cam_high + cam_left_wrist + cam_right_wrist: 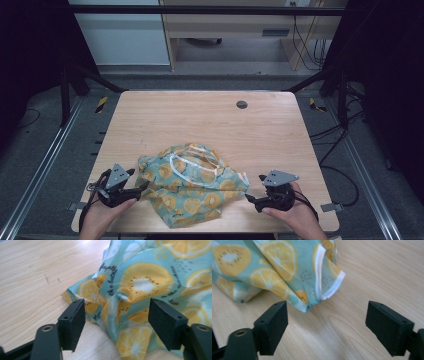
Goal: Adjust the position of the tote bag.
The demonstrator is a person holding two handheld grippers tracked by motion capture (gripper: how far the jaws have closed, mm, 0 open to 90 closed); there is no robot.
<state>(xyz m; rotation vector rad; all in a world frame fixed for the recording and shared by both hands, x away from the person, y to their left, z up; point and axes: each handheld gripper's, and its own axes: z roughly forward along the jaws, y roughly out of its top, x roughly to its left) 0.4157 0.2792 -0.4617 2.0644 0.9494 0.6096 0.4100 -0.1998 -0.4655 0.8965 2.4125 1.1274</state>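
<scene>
My left hand (100,212) comes in from the near edge of the table (200,115), palm cupped under the left gripper (141,187), which lies low and nearly level and points right at the cloth (192,182). Its grey plate faces up. In the left gripper view its jaws stand well apart with a fold of the cloth lying between and just beyond them; the pads (72,323) press on nothing, so I hold nothing there.

The cloth is a crumpled heap of teal fabric printed with orange and lemon slices, with a white hem. It sits on the near half of the table, a little left of the middle, between my two grippers. Its left corner is just beside the left gripper's tips; its right corner with the white hem reaches toward the right one.

My right hand (295,212) mirrors the left: it rises from the near right corner, fingers wrapped under the right gripper (254,190), which lies level and points left. In the right gripper view its jaws are spread wide over bare wood. The cloth's hemmed corner (329,287) lies just ahead of them, untouched.
</scene>
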